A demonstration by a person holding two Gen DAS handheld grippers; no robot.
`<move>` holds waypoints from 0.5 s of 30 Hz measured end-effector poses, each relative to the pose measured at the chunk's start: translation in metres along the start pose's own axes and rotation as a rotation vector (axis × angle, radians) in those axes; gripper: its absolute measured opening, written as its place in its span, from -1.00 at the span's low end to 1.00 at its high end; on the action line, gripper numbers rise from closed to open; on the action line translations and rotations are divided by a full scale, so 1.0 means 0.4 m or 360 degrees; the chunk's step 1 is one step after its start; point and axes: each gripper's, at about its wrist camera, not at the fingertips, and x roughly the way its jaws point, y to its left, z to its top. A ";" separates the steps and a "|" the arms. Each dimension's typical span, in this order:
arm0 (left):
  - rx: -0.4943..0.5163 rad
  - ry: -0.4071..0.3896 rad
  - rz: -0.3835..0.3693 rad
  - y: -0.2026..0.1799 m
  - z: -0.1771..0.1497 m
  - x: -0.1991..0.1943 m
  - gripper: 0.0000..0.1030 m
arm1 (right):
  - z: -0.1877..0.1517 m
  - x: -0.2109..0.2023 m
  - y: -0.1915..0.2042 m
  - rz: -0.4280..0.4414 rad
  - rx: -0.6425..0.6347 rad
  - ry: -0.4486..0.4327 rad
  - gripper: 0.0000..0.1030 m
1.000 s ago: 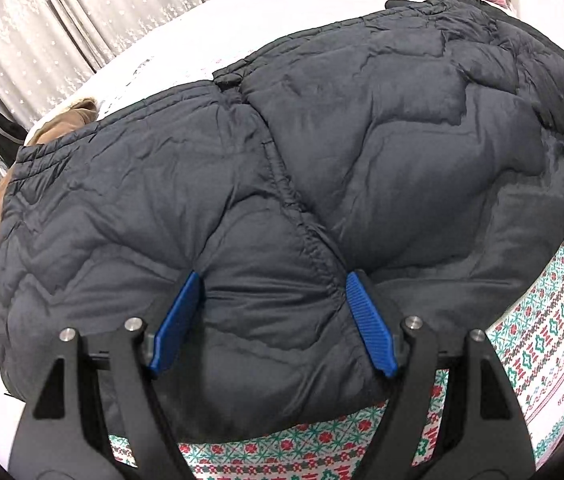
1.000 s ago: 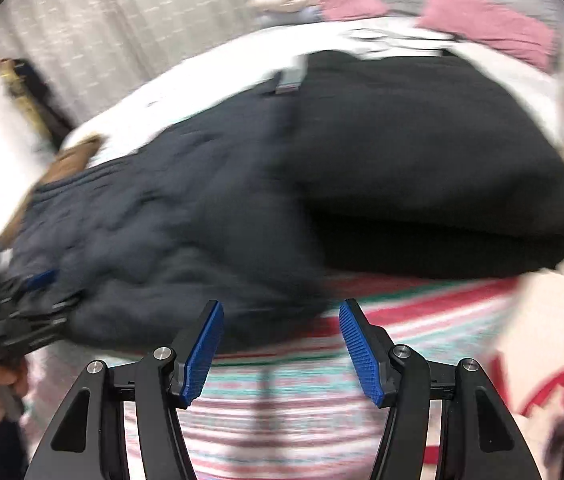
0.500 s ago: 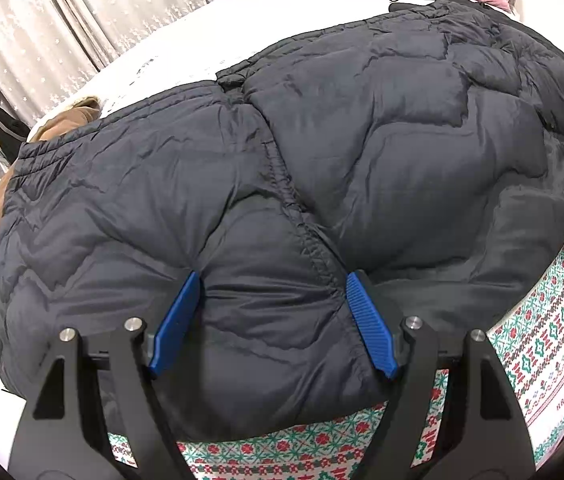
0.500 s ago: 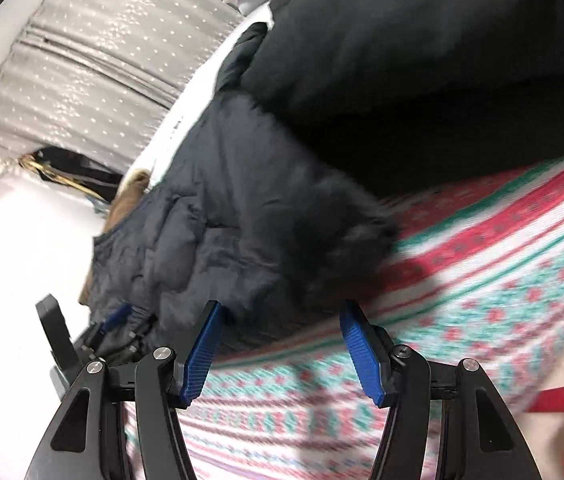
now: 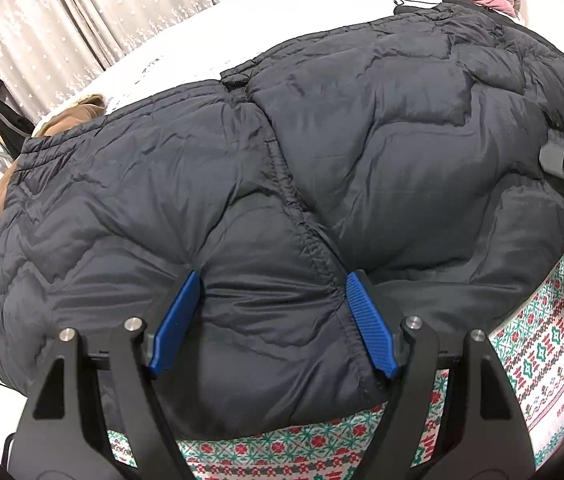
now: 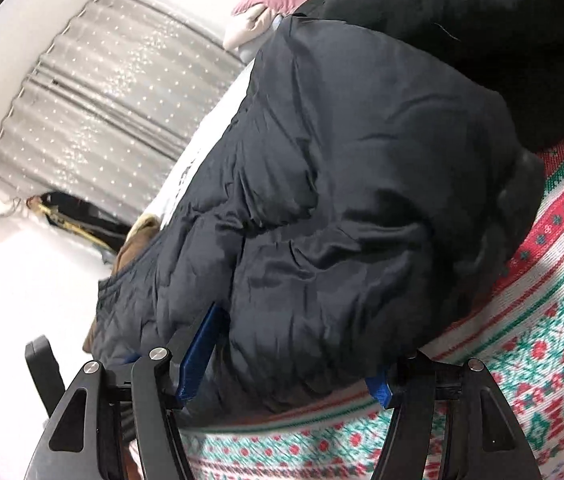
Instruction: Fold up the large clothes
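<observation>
The dark quilted puffer jacket [image 5: 321, 168] I am working on lies spread and puffy across the bed, its stitched seam running toward me. Its near edge bulges over a red-and-green patterned blanket [image 5: 553, 320].

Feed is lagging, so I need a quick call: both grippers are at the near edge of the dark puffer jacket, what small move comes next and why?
Probably close the right gripper. Its jaws have just been opening, and the jacket edge now bulges between its blue fingers over the patterned blanket. The left gripper already straddles the hem, so both could then lift the edge together.
</observation>
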 end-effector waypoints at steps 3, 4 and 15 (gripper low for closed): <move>-0.0007 0.0001 -0.0009 0.002 -0.003 -0.003 0.48 | 0.013 -0.017 -0.001 0.0072 0.0095 -0.0057 0.28; -0.0006 0.0001 -0.0010 0.002 -0.004 -0.004 0.48 | 0.016 -0.022 0.007 0.0093 0.0100 -0.0074 0.28; -0.0011 0.0004 -0.0008 0.002 -0.004 -0.005 0.48 | 0.014 -0.066 0.024 -0.0038 0.0046 -0.0187 -0.48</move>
